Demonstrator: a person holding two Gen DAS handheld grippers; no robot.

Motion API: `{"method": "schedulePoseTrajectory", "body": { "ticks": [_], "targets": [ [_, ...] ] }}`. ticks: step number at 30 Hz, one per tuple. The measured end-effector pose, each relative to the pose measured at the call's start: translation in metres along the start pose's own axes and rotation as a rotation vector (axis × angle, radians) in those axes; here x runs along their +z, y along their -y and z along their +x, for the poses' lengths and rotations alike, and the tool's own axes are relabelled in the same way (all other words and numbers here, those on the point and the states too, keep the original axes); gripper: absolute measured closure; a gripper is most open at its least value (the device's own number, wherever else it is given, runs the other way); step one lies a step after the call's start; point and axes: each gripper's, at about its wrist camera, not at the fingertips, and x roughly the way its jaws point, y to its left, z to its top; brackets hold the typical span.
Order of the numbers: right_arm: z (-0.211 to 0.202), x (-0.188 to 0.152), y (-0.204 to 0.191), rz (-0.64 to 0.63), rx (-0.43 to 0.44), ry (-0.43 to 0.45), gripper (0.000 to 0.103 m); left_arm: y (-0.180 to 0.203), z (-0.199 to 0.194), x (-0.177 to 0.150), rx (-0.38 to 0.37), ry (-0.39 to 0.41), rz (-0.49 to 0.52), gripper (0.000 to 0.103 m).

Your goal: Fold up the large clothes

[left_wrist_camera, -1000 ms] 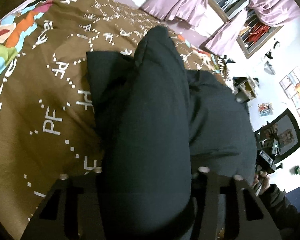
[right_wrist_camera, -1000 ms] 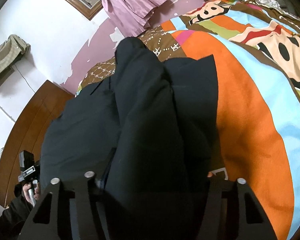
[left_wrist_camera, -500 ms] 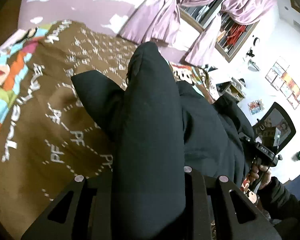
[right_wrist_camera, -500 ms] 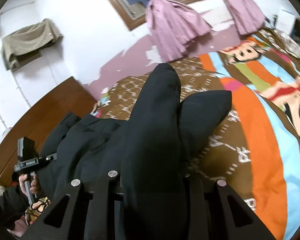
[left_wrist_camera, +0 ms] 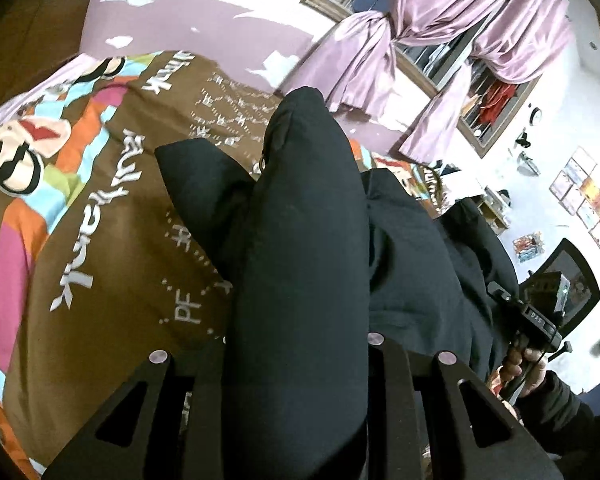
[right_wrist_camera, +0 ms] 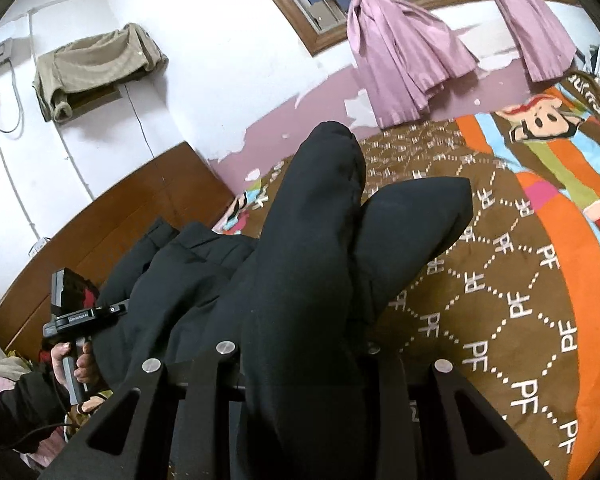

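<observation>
A home bedroom: patterned bedspread (right_wrist_camera: 520, 280), wooden headboard (right_wrist_camera: 112, 216), pink curtains (right_wrist_camera: 400, 52).

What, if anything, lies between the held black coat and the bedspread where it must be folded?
Nothing visible does. The black coat is clamped in both tools, and the brown bedspread ahead carries nothing besides the coat.

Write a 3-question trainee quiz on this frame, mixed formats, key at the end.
1. True or false: the left gripper is shut on the black padded jacket.
2. Multiple choice: the jacket hangs above A) a wooden desk, B) a cartoon-print bedspread, C) a tiled floor.
3. Fill in: the curtains at the window are ____ in colour.

Key: 1 true; 2 B; 3 pink. The right gripper is also shut on the jacket.
</observation>
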Motion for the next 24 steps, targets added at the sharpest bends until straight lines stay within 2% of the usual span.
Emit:
{"method": "schedulePoseTrajectory", "body": {
  "ticks": [9, 12, 14, 17, 19, 24],
  "targets": [
    [0.018, -0.026, 0.041, 0.105, -0.087, -0.084, 0.079, -0.017, 0.011, -0.007, 0.060, -0.016, -0.012, 0.080],
    [0.019, -0.030, 0.048, 0.117, -0.110, -0.095, 0.077, -0.020, 0.015, -0.010, 0.104, -0.029, -0.021, 0.075],
    [0.018, -0.031, 0.048, 0.119, -0.122, -0.100, 0.073, -0.023, 0.019, -0.012, 0.141, -0.043, -0.032, 0.066],
    [0.019, -0.033, 0.050, 0.127, -0.145, -0.114, 0.058, -0.030, 0.025, -0.016, 0.196, -0.066, -0.069, 0.056],
    [0.020, -0.036, 0.051, 0.125, -0.167, -0.128, 0.044, -0.035, 0.028, -0.016, 0.218, -0.075, -0.101, 0.049],
    [0.024, -0.039, 0.047, 0.118, -0.223, -0.155, 0.026, -0.033, 0.030, -0.016, 0.316, -0.071, -0.127, 0.036]
  ]
}}
